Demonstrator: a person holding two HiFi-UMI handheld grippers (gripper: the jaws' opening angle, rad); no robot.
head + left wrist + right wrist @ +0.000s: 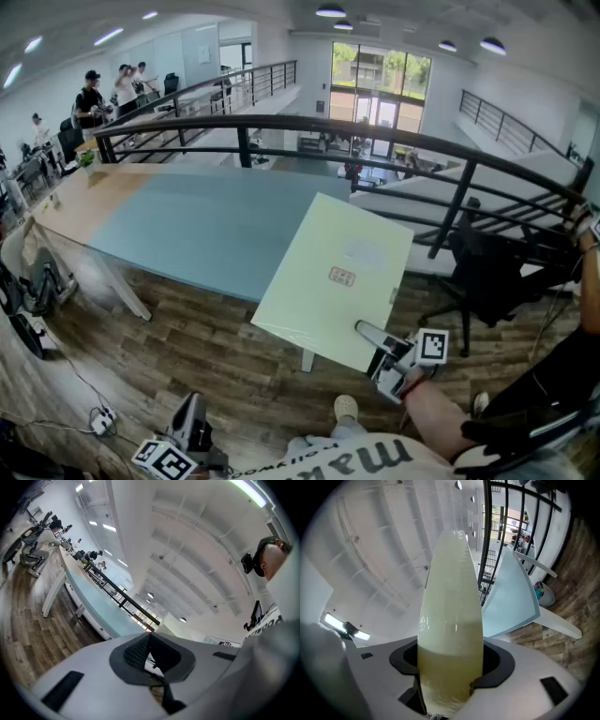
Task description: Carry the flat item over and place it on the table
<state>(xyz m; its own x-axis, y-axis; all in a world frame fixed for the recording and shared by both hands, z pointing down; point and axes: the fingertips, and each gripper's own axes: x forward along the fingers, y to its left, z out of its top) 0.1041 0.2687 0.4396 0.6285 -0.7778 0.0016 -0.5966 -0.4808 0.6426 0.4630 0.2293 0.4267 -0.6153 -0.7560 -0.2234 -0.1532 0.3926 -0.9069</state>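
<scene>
– Closest to us, low on the left, our left gripper (193, 403) hangs at our side, jaws together on nothing.

– So it takes no part in the carry. And the table?

– Our table (187, 225) runs from the far left to the middle, and the blue stretch nearest us looks bare.

– Where is the panel?

– Up in the air and tilted. Our panel (333, 272) has its far part over the table's right end, while its near corner hangs out over the floor (187, 347). We cannot tell whether the far edge touches the top.

– Then we judge the carrying as almost done, with the laying down left to do.

– Agreed. Our right gripper (364, 330) is clamped on the panel's near right corner, so that one corner bears the whole sheet.

– How much room do we have?

– Plenty to the left, along the top. We would mind the table's near edge and right end, because much of the panel overhangs them. Behind the table runs the rail (281, 122), and the chair (483, 277) stands just right of the panel, so we see less room on that side.
</scene>
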